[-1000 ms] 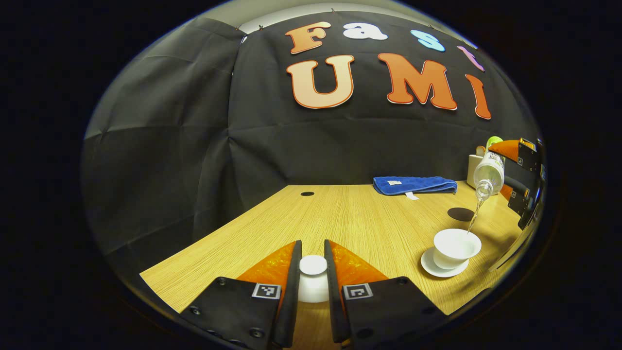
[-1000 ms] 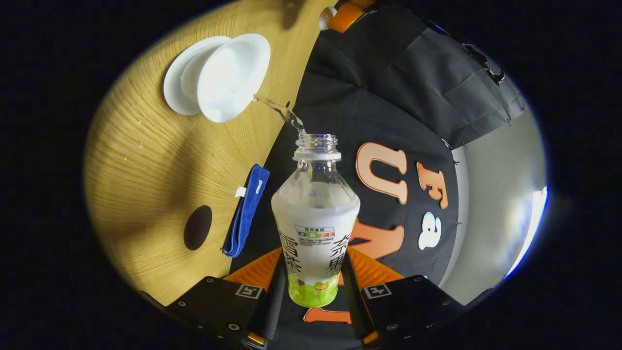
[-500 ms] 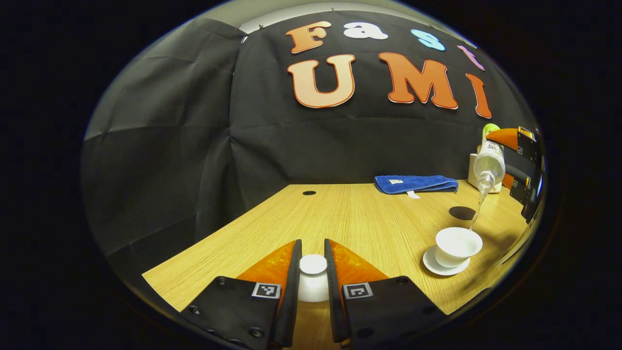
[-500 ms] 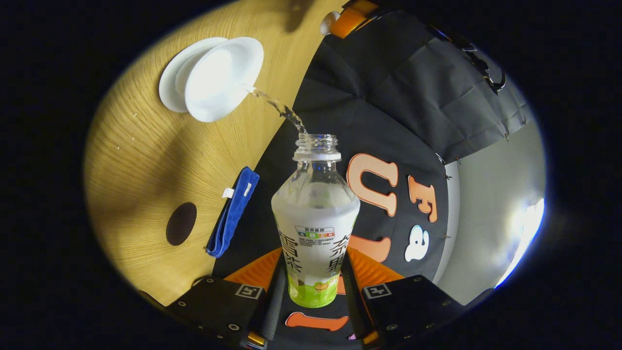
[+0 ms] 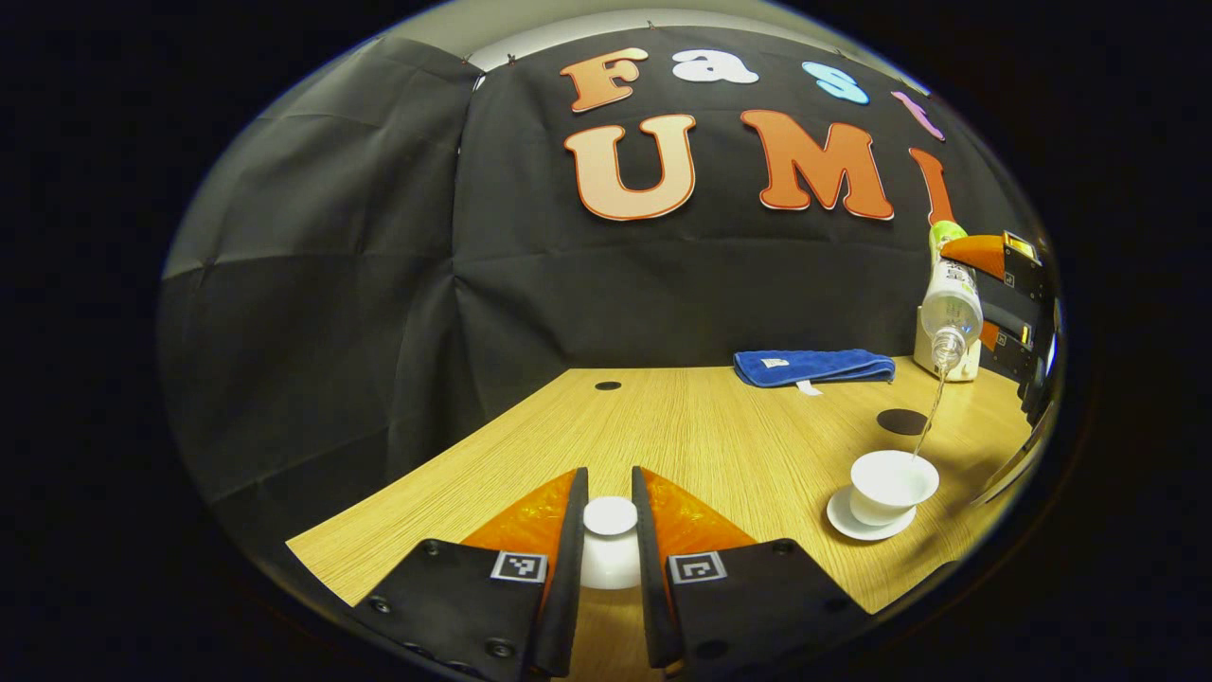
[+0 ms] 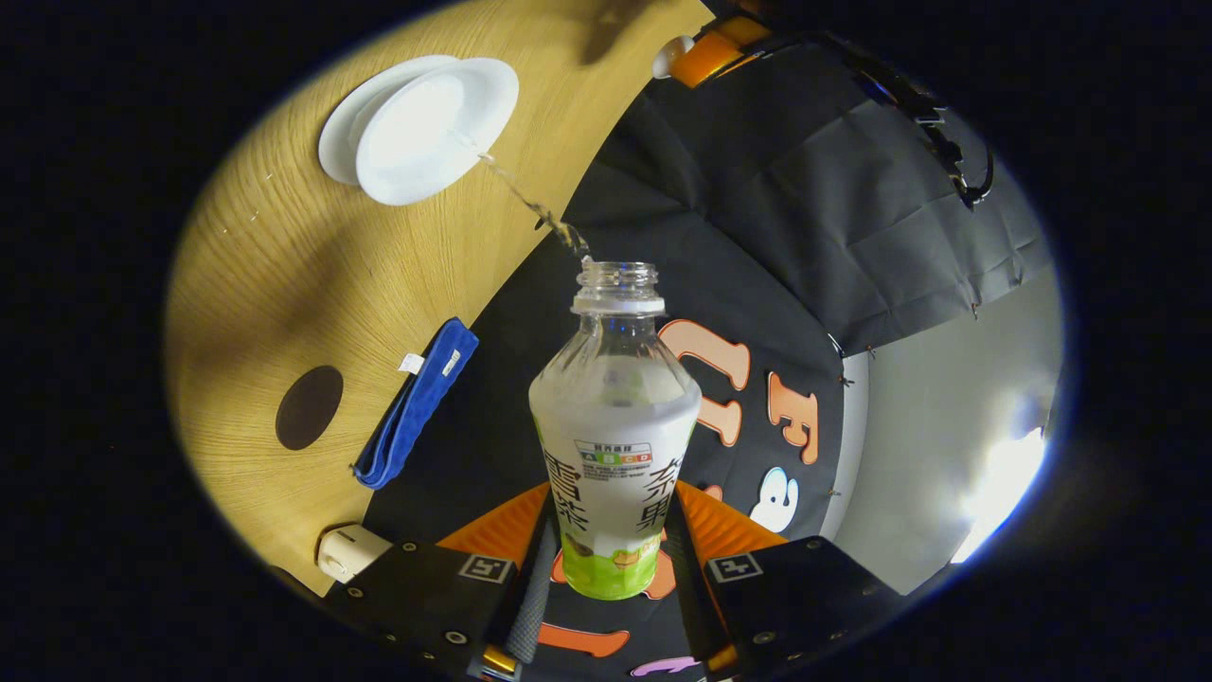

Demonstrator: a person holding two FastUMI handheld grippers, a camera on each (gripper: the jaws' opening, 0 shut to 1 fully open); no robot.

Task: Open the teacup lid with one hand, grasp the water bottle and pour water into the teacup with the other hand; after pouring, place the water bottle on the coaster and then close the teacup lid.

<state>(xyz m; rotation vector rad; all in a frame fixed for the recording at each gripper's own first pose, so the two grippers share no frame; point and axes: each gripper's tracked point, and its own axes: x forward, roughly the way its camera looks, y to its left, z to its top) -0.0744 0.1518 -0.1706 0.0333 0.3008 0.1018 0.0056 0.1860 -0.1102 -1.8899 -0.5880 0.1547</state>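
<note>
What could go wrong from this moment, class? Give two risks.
1. The water bottle is tipped well above the teacup, so the thin stream lands near the rim; a small drift could wet the table.
2. The left hand-held gripper grips the lid by its knob; it might slip.

Your left gripper view sits low over the table point(image 5: 720, 445), level, facing the back wall, with the teacup point(image 5: 890, 485) off to its right. Your right gripper view hangs high above that teacup point(image 6: 431, 133), rolled steeply, looking down. Both share the teacup, blue cloth point(image 5: 814, 366) and dark coaster point(image 6: 308, 407).
</note>
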